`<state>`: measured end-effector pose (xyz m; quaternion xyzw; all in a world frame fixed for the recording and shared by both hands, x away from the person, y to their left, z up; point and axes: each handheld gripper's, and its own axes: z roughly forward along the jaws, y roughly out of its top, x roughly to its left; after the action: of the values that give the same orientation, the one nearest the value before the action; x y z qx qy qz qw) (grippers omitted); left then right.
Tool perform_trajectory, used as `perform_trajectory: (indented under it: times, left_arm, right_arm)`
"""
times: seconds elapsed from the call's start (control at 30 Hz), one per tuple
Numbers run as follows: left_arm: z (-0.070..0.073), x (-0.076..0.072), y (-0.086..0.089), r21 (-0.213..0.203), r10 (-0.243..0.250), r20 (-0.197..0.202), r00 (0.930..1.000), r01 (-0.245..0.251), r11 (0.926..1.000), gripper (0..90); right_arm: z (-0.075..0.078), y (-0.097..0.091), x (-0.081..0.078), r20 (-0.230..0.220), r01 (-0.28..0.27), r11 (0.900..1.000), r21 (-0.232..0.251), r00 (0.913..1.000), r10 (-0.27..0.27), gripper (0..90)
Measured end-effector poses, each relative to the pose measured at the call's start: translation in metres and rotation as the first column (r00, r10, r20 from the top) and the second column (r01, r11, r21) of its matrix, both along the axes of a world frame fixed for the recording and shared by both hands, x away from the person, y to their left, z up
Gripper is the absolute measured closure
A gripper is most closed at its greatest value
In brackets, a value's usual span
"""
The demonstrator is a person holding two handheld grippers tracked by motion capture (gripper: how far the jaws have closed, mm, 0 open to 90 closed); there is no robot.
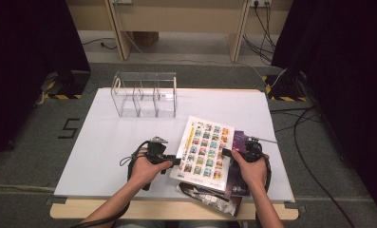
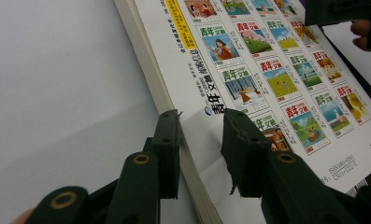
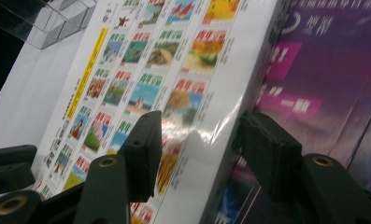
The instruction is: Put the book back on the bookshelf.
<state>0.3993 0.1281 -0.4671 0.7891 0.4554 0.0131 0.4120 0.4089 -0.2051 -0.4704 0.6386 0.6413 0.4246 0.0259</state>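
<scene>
The left gripper (image 2: 201,122) is straddling the spine edge of the thick white magazine (image 2: 248,84), one jaw on the table side and the other over the cover; the jaws are standing apart with the edge between them, and no pad is yet pressing on paper. The right gripper (image 3: 199,135) is doing the same on the opposite long edge, its jaws spread to either side of that edge and not clamped. From above, the magazine (image 1: 205,148) is lying near the front of the white table (image 1: 105,142), topping a small stack with a purple magazine (image 1: 238,142) under its right side and a dark glossy one (image 1: 210,197) poking out toward the person. Its cover is shining, so it is probably slippery, and a volume this thick is likely fairly heavy yet floppy if lifted by one corner. Biting deep over both long edges, with the spine side carrying most of the load, looks the safest hold. Beyond it, well apart, a clear acrylic organizer (image 1: 146,95) is standing at the back of the table.
</scene>
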Motion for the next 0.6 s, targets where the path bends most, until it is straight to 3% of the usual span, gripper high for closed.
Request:
perform_trajectory:
  times: [0.03,0.1,0.17,0.3,0.33,0.37,0.53,0.6]
  left_arm:
    - [0.000,0.001,0.000,-0.001,0.003,0.004,1.0000,-0.003,1.0000,62.6]
    - [0.000,0.002,-0.002,-0.002,0.009,0.010,0.9999,-0.009,1.0000,60.4]
    - [-0.002,0.003,-0.005,-0.011,0.013,0.001,0.9999,-0.013,0.9999,58.8]
    - [-0.003,0.005,-0.007,-0.014,0.025,-0.006,0.9997,-0.025,0.9996,56.4]
    - [-0.004,0.005,-0.007,-0.017,0.029,-0.011,0.9995,-0.029,0.9994,56.4]
    - [-0.004,0.005,-0.007,-0.018,0.029,-0.014,0.9995,-0.030,0.9994,56.7]
    - [-0.003,0.007,-0.008,-0.003,0.033,-0.027,0.9991,-0.033,0.9994,57.2]
    - [-0.003,0.008,-0.009,0.005,0.035,-0.033,0.9988,-0.035,0.9994,57.5]
  right_arm:
    - [0.003,-0.004,0.011,0.025,0.026,0.9978,-0.062,0.9994,-0.024,48.4]
    - [0.006,-0.008,0.019,0.033,0.036,0.9967,-0.073,0.9989,-0.033,47.8]
    - [0.011,-0.013,0.035,0.039,0.040,0.9977,-0.054,0.9985,-0.038,46.9]
    - [0.014,-0.013,0.072,0.010,0.039,0.9960,-0.081,0.9992,-0.038,45.5]
    - [0.014,-0.013,0.072,0.010,0.039,0.9960,-0.081,0.9992,-0.038,45.5]
    - [0.010,-0.014,0.083,-0.017,0.044,0.9966,-0.071,0.9989,-0.045,44.8]
    - [0.006,-0.015,0.096,-0.020,0.060,0.9976,-0.033,0.9979,-0.061,44.5]
    - [0.007,-0.012,0.100,-0.024,0.060,0.9972,-0.043,0.9978,-0.061,44.0]
